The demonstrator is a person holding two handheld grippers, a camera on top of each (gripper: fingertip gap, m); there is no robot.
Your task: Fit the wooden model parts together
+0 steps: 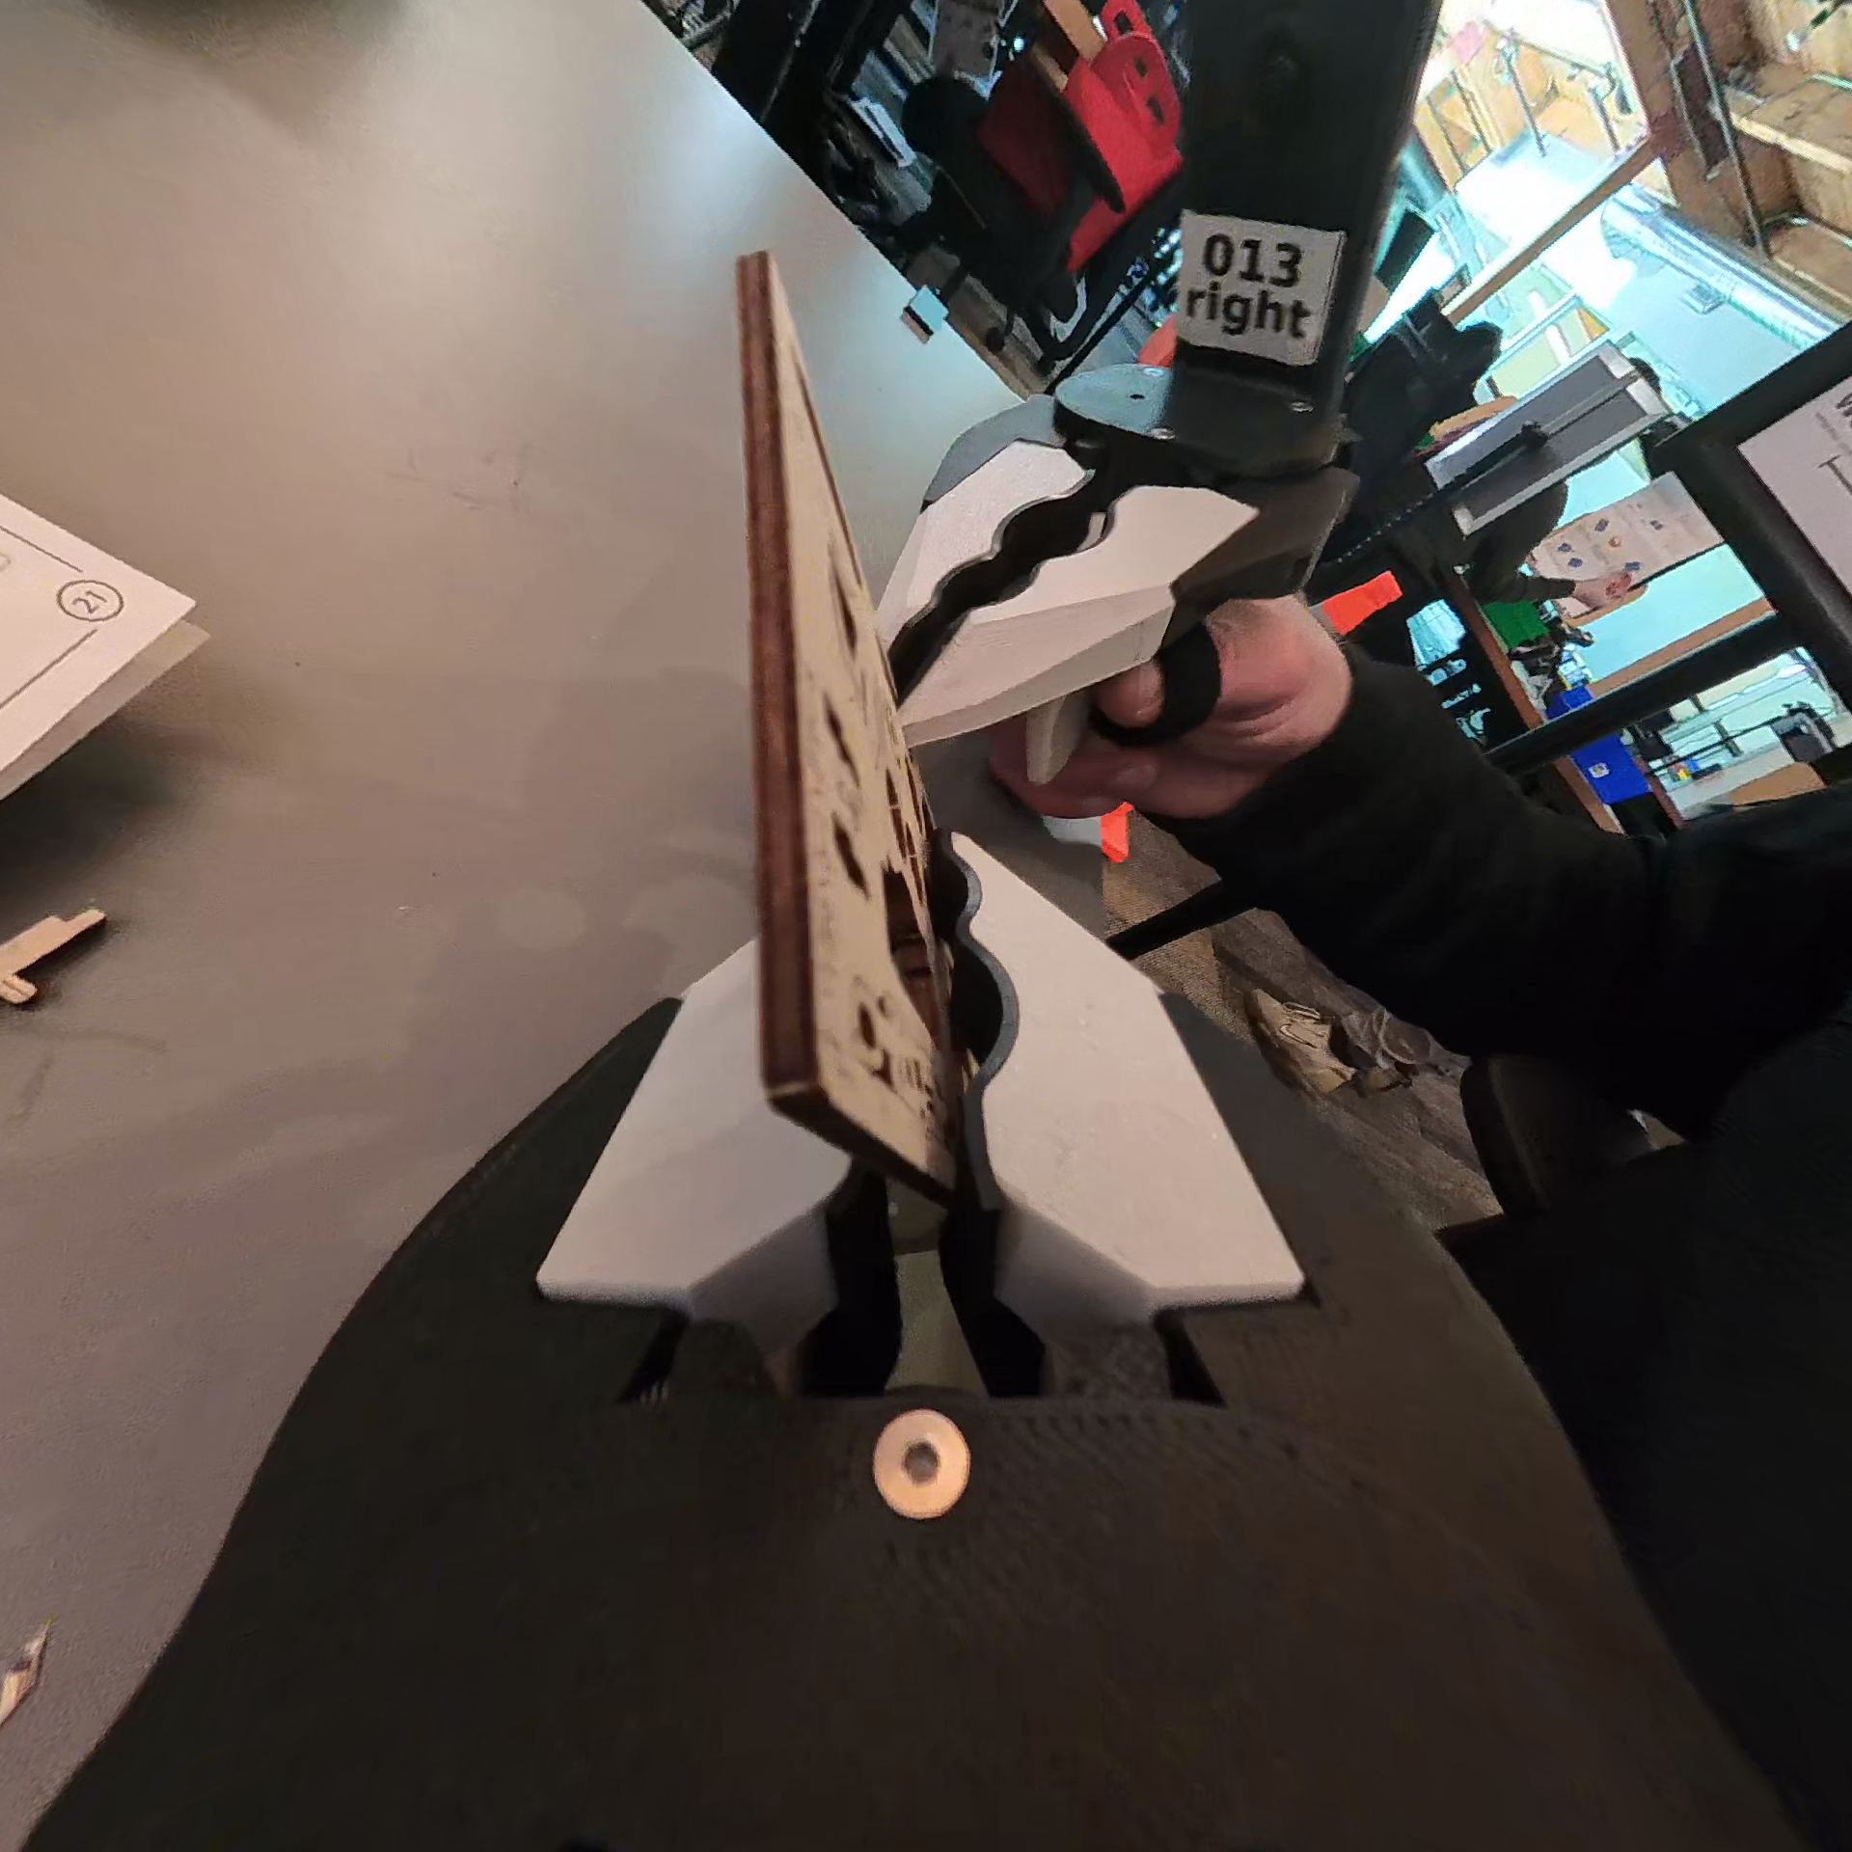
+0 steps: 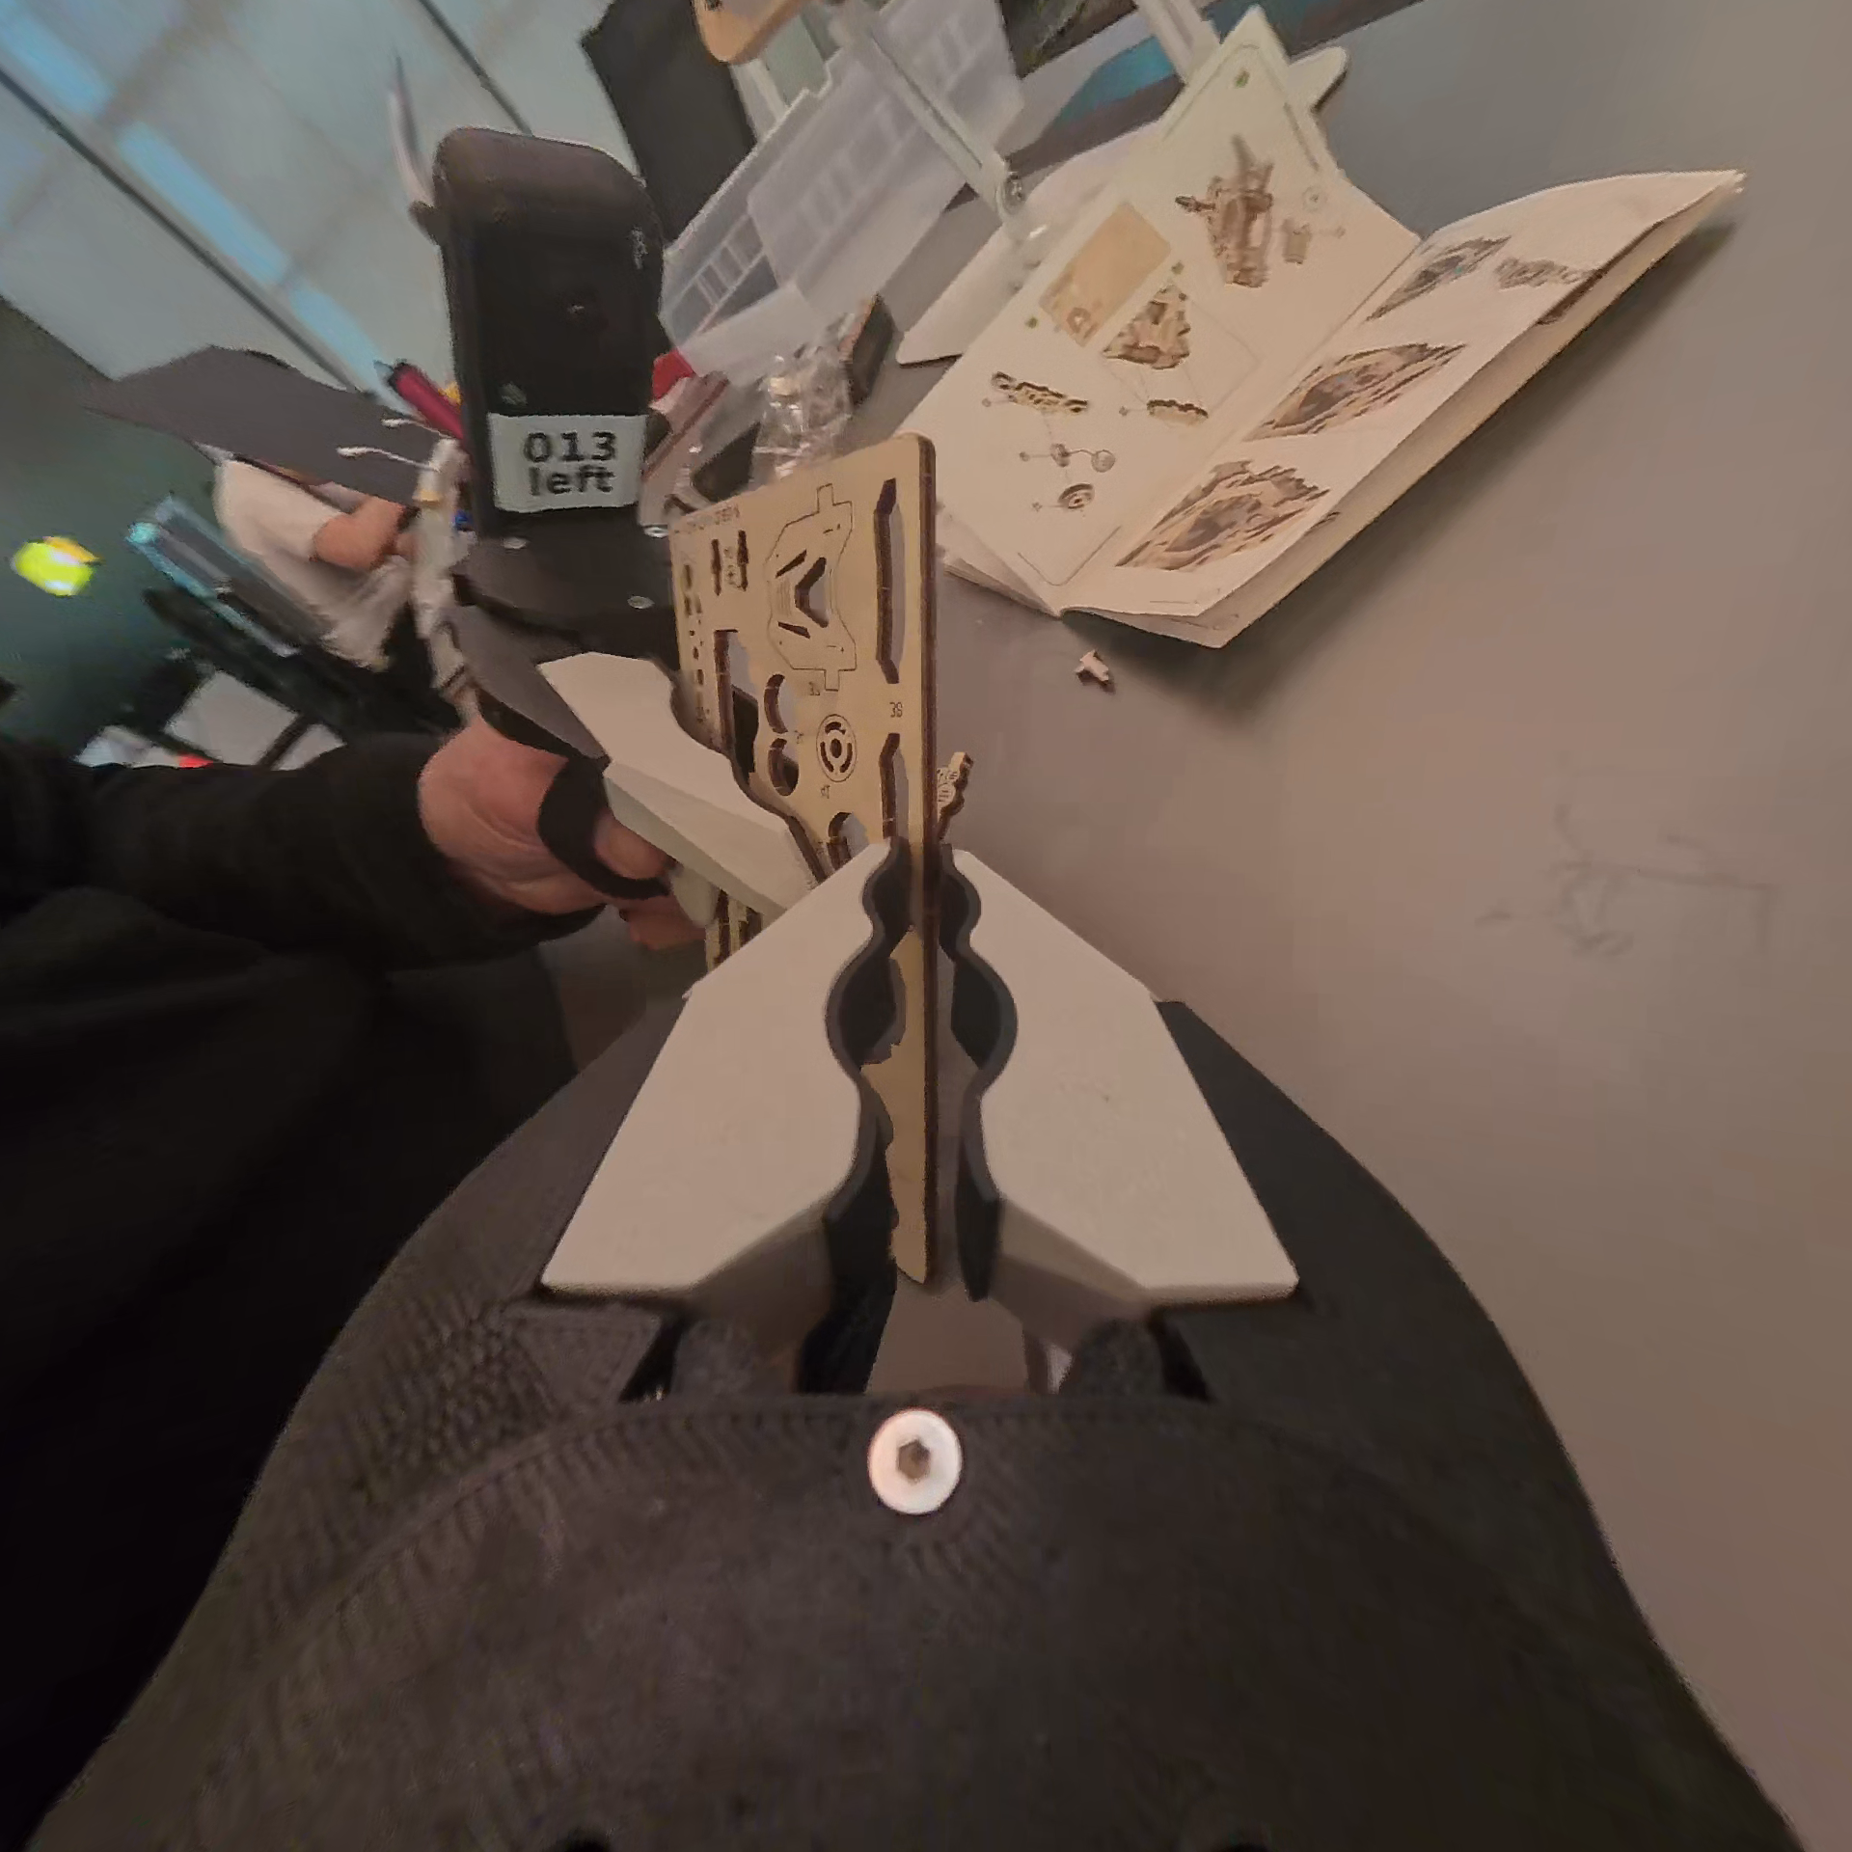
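The grey surface [image 2: 1503, 902] carries an open instruction booklet [image 2: 1303, 401] and, behind it, clear plastic trays [image 2: 802, 200] whose contents you cannot make out. Above the surface you hold the wooden parts sheet [image 2: 812, 621] upright: your left gripper [image 1: 902, 1012] pinches one end, your right gripper [image 2: 917, 902] pinches the other. A small loose wooden piece [image 1: 45, 952] lies apart on the surface.

We are clamping a thin wooden parts sheet [image 1: 802, 722] edge-on in the left claw [image 1: 907, 1012], its white fingers [image 1: 1102, 1122] pressing both faces. The right claw [image 1: 907, 641] is closing on the sheet's far side, a hand [image 1: 1203, 722] squeezing its trigger. On the grey bench [image 1: 401, 401] a small wooden piece [image 1: 45, 957] is lying near an open booklet [image 1: 70, 631].
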